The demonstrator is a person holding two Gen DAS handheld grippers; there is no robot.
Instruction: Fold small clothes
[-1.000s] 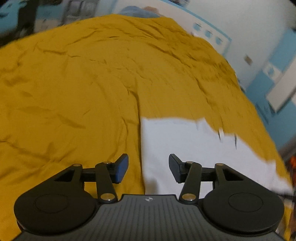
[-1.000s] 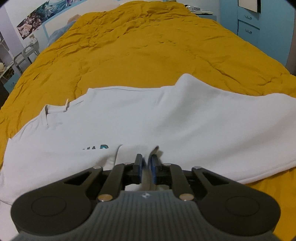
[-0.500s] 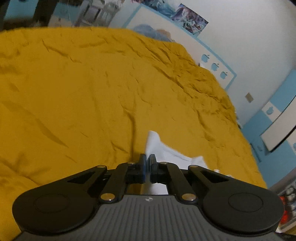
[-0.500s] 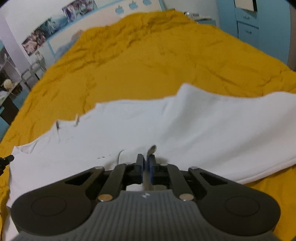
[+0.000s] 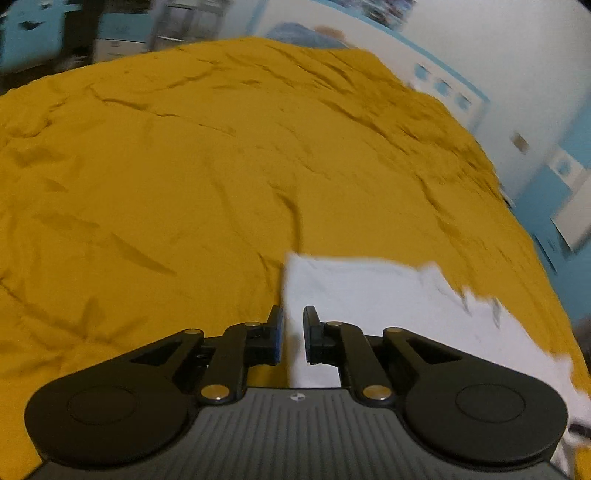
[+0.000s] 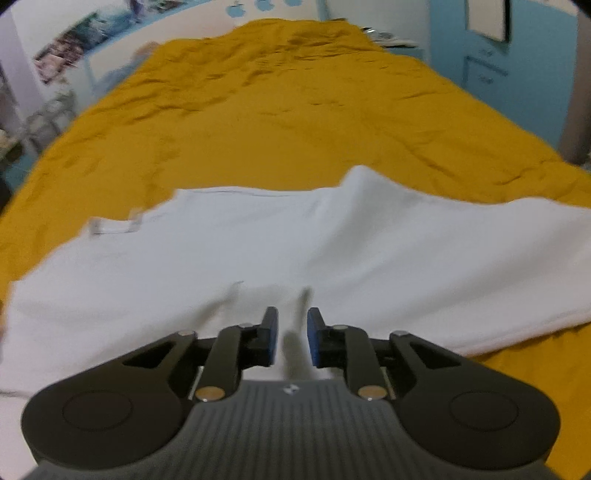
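A white T-shirt lies spread across a mustard-yellow bedspread, its collar toward the left. My right gripper hovers low over the shirt's near part. Its jaws are opening, with a small raised crease of cloth in the gap and the pads off it. In the left wrist view the shirt fills the lower right, on the bedspread. My left gripper sits over the shirt's left edge. Its jaws are opening a little, with that edge running between them untouched.
The bedspread stretches far ahead and to both sides of the shirt. A blue cabinet stands beyond the bed's right side. Posters hang on the white wall at the left, and a pale blue pillow lies at the bed's far end.
The left jaws went from wide apart to shut on the shirt's corner and have now parted slightly. The right jaws, shut on a fold before, have parted, and the shirt lies flatter.
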